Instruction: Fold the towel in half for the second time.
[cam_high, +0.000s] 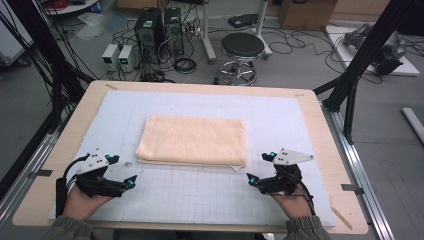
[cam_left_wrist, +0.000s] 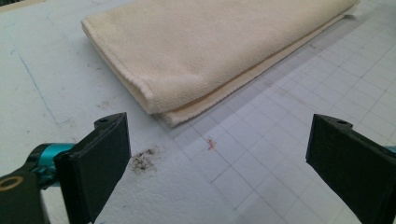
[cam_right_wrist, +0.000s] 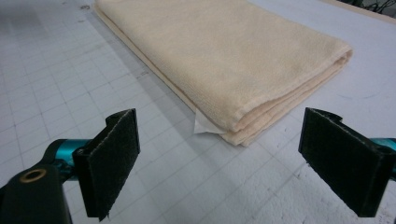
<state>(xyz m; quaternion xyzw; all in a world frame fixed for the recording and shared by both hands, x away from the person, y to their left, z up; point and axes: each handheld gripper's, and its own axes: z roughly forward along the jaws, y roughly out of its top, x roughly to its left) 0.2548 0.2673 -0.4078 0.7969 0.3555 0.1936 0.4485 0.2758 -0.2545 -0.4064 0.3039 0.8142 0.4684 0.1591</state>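
1. I take the folded towel (cam_high: 192, 140) as my landmark; it lies flat in the middle of the white gridded mat (cam_high: 200, 195) that covers the table (cam_high: 42, 175).
2. My left gripper (cam_high: 125, 170) sits off the towel's near left corner, close to it but not touching, low over the mat. Its jaws stand wide apart and hold nothing.
3. In the left gripper view I see that corner of the towel (cam_left_wrist: 201, 51) ahead of the jaws, its folded layers stacked one on another, with bare mat between it and the gripper (cam_left_wrist: 217, 158). A dark smudge (cam_left_wrist: 144, 159) marks the mat just short of the corner, by the jaw on the left of that view, and a small orange fleck (cam_left_wrist: 211, 143) lies beside it.
4. My right gripper (cam_high: 260, 167) sits off the towel's near right corner, also near and apart from it. Its jaws are spread wide too, with nothing between them.
5. In the right gripper view the towel's (cam_right_wrist: 233, 56) corner points between the open jaws of the gripper (cam_right_wrist: 219, 163), and a small white tag (cam_right_wrist: 205, 125) sticks out from under its lower edge.
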